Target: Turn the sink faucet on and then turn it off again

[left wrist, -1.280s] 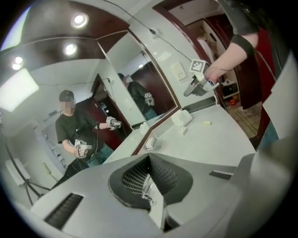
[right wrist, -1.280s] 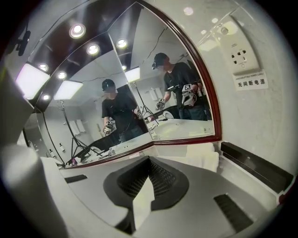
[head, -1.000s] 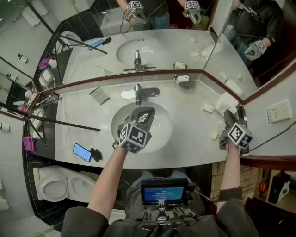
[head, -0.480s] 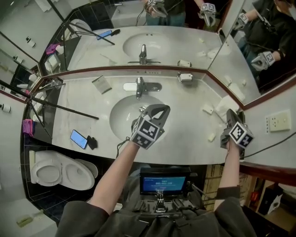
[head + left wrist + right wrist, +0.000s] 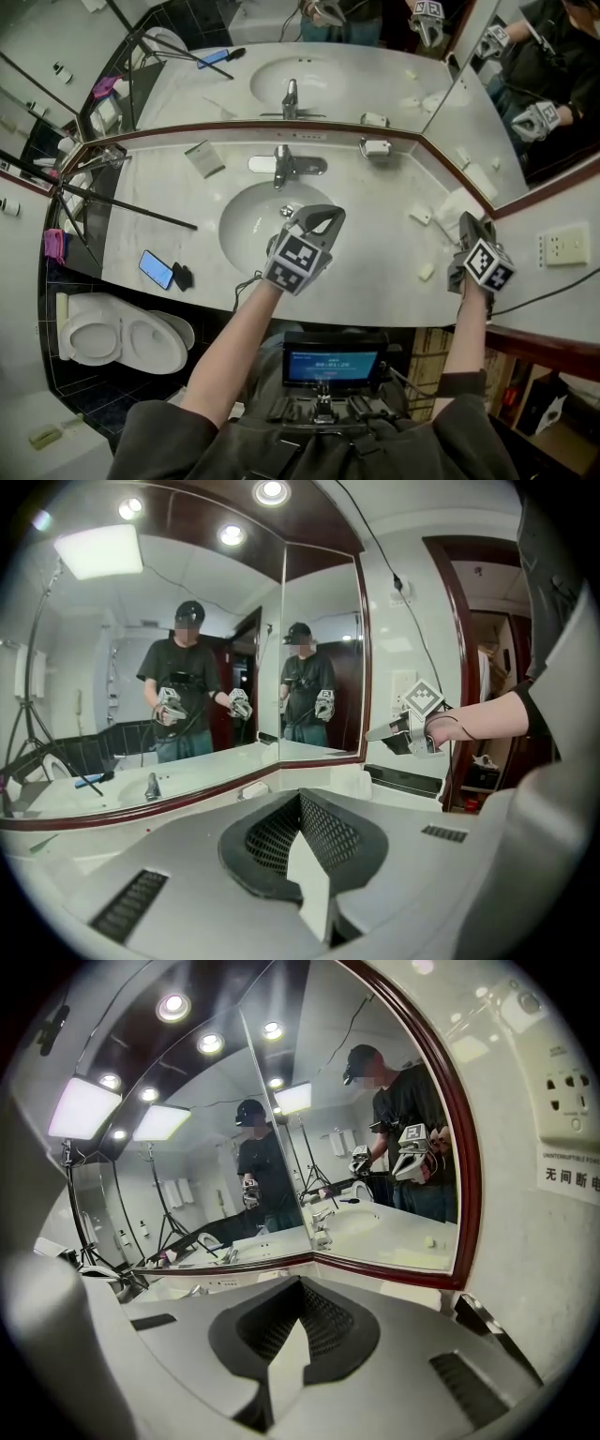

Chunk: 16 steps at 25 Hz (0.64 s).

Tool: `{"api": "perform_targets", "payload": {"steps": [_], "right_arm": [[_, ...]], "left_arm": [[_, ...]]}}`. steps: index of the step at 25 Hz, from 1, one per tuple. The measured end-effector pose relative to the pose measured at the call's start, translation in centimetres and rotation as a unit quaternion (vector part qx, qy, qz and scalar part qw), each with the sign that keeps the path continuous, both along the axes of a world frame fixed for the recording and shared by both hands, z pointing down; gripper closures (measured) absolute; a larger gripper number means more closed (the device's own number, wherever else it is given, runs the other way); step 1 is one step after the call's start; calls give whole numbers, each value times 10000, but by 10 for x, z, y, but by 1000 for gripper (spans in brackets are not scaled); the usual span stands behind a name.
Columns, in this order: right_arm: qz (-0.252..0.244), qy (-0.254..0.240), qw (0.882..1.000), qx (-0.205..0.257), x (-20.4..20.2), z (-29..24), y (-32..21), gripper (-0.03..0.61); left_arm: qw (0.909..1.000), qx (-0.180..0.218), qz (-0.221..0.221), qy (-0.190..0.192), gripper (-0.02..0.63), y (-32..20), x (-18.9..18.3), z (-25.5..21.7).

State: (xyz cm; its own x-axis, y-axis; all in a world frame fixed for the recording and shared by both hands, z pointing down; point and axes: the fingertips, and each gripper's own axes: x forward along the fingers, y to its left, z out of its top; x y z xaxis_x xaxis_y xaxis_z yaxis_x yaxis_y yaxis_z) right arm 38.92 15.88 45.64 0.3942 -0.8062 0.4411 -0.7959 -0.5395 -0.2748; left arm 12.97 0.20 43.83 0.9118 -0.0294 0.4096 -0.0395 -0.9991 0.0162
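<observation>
**Dark sleeves, grey grippers, marker cubes**

Wears dark grey sleeves (image 5: 164,436) on both sides of the blue-lit screen (image 5: 323,363), which sits in a black rig, with forearms bare. Above the screen, left gripper (image 5: 309,217) has a pale grey shell and black meshed pads. Up and right of the screen, right gripper (image 5: 467,225) looks alike. Bears a cube (image 5: 298,262) of black-and-white square markers on each. Trails a thin black cable (image 5: 246,286) up-left of the screen.
</observation>
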Motion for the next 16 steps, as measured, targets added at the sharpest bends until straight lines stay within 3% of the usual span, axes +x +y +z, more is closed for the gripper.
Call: {"api": "perform_targets", "payload": {"steps": [16], "right_arm": [[32,33,10000,-26,0,-2,8,563]], "left_arm": [[10000,-4,39,-23,614,2,-7,3]]}}
